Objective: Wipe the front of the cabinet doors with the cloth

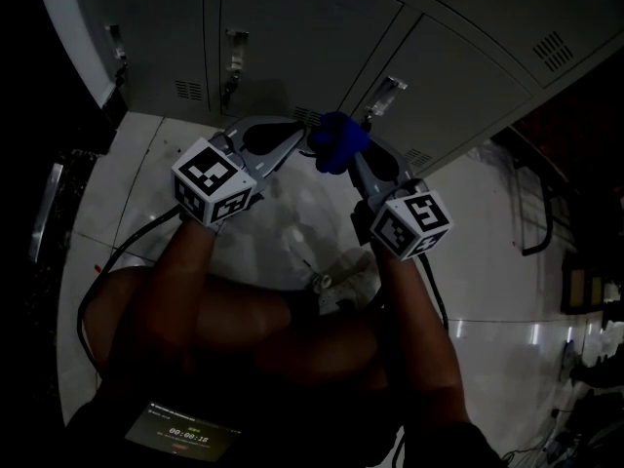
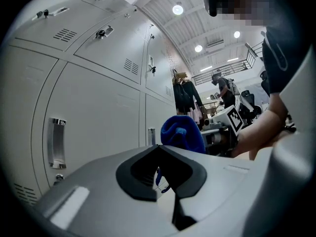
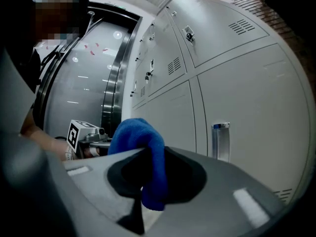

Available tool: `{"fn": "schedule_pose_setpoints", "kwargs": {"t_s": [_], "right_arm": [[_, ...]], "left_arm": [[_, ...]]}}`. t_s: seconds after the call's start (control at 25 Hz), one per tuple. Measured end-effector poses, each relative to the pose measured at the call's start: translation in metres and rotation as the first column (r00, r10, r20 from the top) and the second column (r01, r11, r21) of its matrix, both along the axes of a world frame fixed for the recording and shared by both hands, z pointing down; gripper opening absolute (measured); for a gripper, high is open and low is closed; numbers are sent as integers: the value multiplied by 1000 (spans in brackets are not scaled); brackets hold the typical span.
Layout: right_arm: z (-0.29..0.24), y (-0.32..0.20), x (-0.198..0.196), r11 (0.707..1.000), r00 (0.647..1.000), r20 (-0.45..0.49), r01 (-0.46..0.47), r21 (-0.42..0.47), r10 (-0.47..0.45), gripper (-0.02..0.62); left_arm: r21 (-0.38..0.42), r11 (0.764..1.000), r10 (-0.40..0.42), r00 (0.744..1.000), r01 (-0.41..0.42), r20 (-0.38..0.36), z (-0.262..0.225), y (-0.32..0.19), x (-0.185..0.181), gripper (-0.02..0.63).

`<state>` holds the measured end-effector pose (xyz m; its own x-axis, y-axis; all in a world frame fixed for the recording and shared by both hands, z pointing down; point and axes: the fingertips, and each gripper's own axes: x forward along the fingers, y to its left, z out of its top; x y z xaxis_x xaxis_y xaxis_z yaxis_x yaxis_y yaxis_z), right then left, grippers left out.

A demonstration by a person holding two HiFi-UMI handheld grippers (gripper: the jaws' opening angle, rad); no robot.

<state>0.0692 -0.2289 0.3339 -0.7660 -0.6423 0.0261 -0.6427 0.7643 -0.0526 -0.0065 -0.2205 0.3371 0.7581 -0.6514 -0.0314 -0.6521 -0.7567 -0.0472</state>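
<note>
Right gripper (image 1: 351,157) was clamped on the blue cloth (image 1: 337,138), which bunched above its jaws and hung down between them. Left gripper (image 1: 305,140) had its jaws together, tips touching the cloth (possibly pinching a thin edge, hard to tell). Both were held up close to the grey cabinet doors (image 1: 312,37), near a handle (image 1: 382,96).

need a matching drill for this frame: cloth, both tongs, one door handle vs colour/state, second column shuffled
1. cloth
2. left tongs
3. right tongs
4. door handle

A. silver, upright on a cabinet door
B. tips together, only a blue strand of the cloth showing behind them
C. blue, bunched up
D. shut on the cloth's thick fold, which hangs down between the jaws

Pairs: 1-C, 2-B, 3-D, 4-A
</note>
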Motion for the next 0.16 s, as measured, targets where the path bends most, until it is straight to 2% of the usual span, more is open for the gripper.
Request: {"fn": "schedule_pose_setpoints", "kwargs": {"t_s": [0.16], "right_arm": [[0,0,1,1000,1000,-1,-3,0,3,60]], "left_arm": [[-2,1000,-4,1000,4,1,0,0,0,3]]}}
